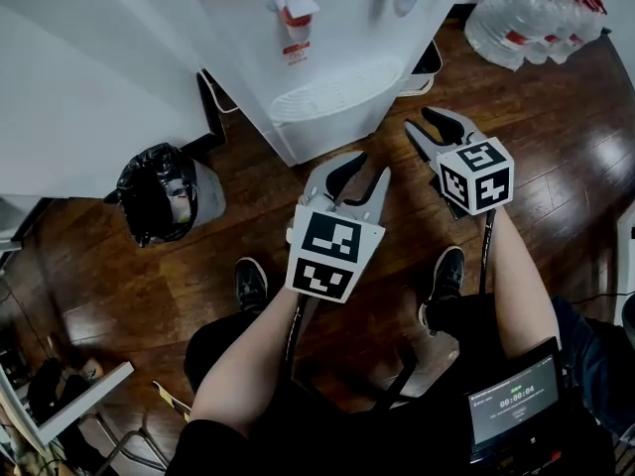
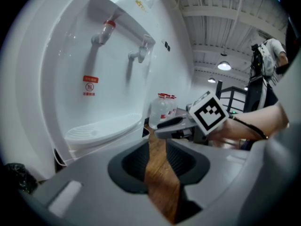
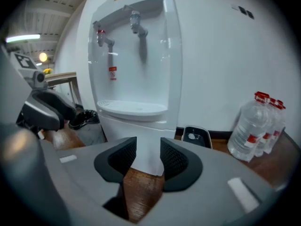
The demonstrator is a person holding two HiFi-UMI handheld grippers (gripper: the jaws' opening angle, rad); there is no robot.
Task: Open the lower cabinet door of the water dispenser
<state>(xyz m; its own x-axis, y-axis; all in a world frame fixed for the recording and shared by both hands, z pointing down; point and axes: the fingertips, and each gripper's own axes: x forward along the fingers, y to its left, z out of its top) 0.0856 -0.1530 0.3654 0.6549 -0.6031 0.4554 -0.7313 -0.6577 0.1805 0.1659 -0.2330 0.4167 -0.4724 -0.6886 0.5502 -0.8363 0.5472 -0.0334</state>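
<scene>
The white water dispenser (image 1: pixel 327 38) stands against the wall, with a red tap (image 1: pixel 296 16) over a drip tray (image 1: pixel 332 92). Its lower cabinet door (image 3: pixel 123 132) is the plain white front below the tray and looks closed. My right gripper (image 1: pixel 417 117) hovers in front of the dispenser's right side, open and empty, and the door shows through the narrow gap between its jaws (image 3: pixel 148 147). My left gripper (image 1: pixel 372 165) is beside it, a little further back, also open, with only wooden floor between its jaws (image 2: pixel 157 145).
A bin with a black bag (image 1: pixel 159 191) stands left of the dispenser. Several large water bottles (image 1: pixel 536 8) sit at the right by the wall, and a small black-and-white device (image 3: pixel 196 136) lies beside the dispenser's base. The person's shoes (image 1: pixel 250 284) rest on the wood floor.
</scene>
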